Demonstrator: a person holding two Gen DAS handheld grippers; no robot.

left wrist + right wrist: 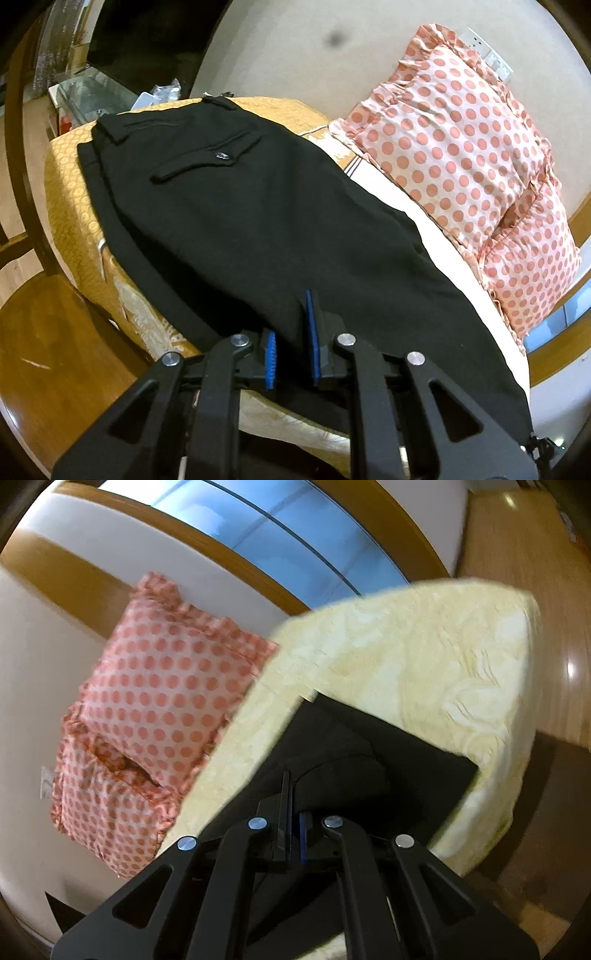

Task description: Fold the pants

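Observation:
Black pants [258, 221] lie flat on a mattress with a yellow patterned cover [70, 206], waistband and back pocket at the far end. My left gripper [291, 332] sits at the near edge of the pants with cloth between its blue pads [309, 328], jaws narrowly apart and pinching the fabric. In the right wrist view the pants' leg end [369, 753] lies on the pale yellow mattress [424, 657]. My right gripper [293, 812] is shut on a raised fold of the black cloth.
A pink polka-dot pillow [461, 155] leans against the white wall beside the pants; it also shows in the right wrist view [159, 701]. A wooden bed frame [229, 554], wooden floor [48, 350] and a glass cabinet [92, 92] surround the mattress.

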